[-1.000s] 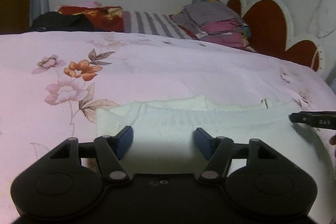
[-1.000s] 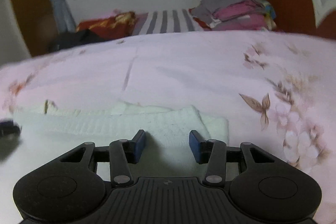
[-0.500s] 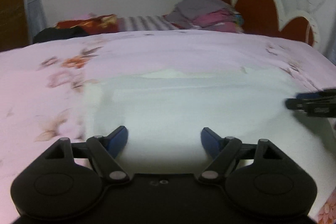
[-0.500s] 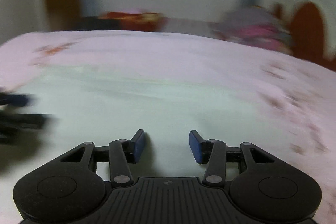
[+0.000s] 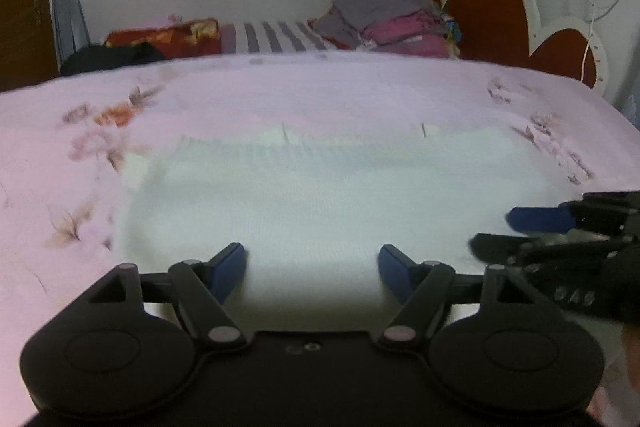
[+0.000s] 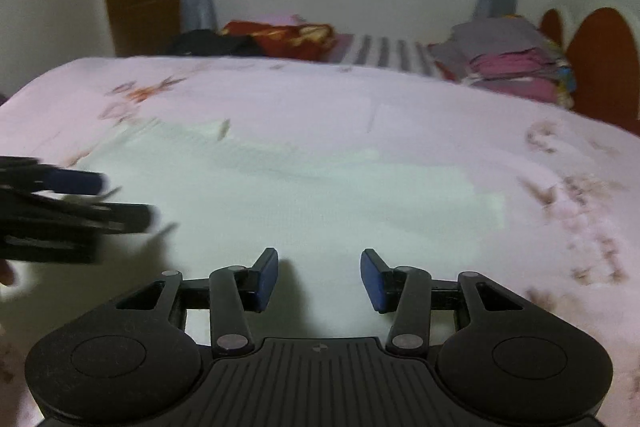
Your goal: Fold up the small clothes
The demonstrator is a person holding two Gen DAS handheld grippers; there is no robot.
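A white knitted garment (image 5: 320,195) lies flat on the pink floral bedsheet (image 5: 240,95); it also shows in the right wrist view (image 6: 300,195). My left gripper (image 5: 312,263) is open and empty above the garment's near part. My right gripper (image 6: 319,271) is open and empty above the garment's near edge. The right gripper's fingers (image 5: 540,221) show at the right edge of the left wrist view. The left gripper's fingers (image 6: 80,181) show blurred at the left edge of the right wrist view.
A stack of folded clothes (image 5: 392,23) sits at the back right by the red and white headboard (image 5: 492,7). A striped pillow (image 5: 272,37), a red patterned cloth (image 5: 168,37) and a dark garment (image 5: 112,57) lie along the far edge under the window.
Both grippers have pulled back and risen from the garment, so more of it shows. Both stay open and have come closer to each other.
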